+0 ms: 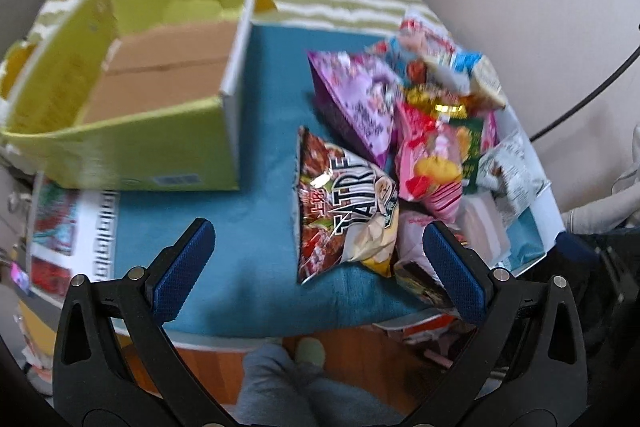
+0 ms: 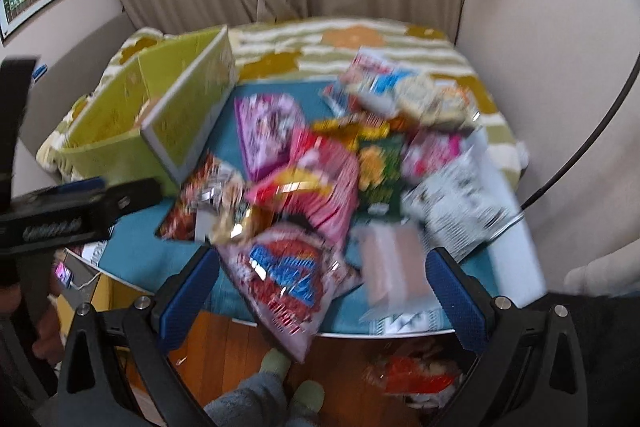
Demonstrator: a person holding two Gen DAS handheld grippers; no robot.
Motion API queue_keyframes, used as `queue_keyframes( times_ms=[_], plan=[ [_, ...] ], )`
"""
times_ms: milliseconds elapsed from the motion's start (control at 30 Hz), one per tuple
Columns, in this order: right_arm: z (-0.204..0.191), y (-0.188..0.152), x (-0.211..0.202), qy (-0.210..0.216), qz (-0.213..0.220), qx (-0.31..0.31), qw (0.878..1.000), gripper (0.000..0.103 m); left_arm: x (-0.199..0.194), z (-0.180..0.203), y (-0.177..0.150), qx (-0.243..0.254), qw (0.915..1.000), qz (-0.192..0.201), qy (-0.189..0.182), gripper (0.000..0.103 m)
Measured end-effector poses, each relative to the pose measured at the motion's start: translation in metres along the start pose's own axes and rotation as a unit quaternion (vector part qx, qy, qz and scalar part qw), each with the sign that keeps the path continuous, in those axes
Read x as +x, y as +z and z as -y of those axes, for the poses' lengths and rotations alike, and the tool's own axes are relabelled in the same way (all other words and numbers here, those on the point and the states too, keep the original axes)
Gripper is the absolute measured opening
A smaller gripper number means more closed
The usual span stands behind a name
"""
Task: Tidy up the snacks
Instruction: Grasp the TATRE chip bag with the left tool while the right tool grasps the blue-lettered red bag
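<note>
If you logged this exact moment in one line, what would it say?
left gripper: open, empty, near chip bag | right gripper: open, empty, over snack pile | green box: no snacks visible inside

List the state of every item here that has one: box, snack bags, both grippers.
green box: open on top, nothing visible inside
left gripper: open, holding nothing
right gripper: open, holding nothing
snack pile: heaped on the blue mat, outside the box
red-brown chip bag: sealed, at the near left edge of the pile
purple bag: sealed, in the pile
</note>
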State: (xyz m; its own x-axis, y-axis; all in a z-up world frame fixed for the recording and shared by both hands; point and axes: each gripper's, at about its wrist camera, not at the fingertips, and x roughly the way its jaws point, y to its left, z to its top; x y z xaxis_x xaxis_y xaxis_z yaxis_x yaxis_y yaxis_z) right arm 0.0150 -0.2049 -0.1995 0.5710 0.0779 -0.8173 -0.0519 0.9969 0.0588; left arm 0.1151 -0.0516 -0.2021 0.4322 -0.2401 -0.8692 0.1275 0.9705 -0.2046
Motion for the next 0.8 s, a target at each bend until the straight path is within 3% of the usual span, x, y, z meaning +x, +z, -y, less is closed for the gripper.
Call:
queue_keyframes(
  times_ms=[300, 367, 533, 600, 800],
  plan=[
    [-0.013, -0.005, 0.054, 0.003, -0.067, 0.013, 0.998, 0.103, 0.061, 0.008, 0.011, 0.043, 0.9972, -0.054, -0.030, 0.101],
    [-0.017, -0.006, 0.060, -0.006, -0.070, 0.006, 0.998, 0.103, 0.069, 0.008, 0.012, 0.047, 0.9964, -0.062, -0.033, 0.093],
    [-0.022, -0.008, 0.072, -0.029, -0.077, -0.007, 0.997, 0.103, 0.088, 0.007, 0.014, 0.056, 0.9932, -0.083, -0.059, 0.088],
    [-0.022, -0.010, 0.075, -0.029, -0.077, -0.004, 0.997, 0.103, 0.091, 0.008, 0.015, 0.057, 0.9913, -0.089, -0.078, 0.077],
    [-0.025, -0.013, 0.076, -0.029, -0.083, -0.010, 0.996, 0.102, 0.095, 0.003, 0.022, 0.058, 0.9898, -0.098, -0.087, 0.070]
  ],
)
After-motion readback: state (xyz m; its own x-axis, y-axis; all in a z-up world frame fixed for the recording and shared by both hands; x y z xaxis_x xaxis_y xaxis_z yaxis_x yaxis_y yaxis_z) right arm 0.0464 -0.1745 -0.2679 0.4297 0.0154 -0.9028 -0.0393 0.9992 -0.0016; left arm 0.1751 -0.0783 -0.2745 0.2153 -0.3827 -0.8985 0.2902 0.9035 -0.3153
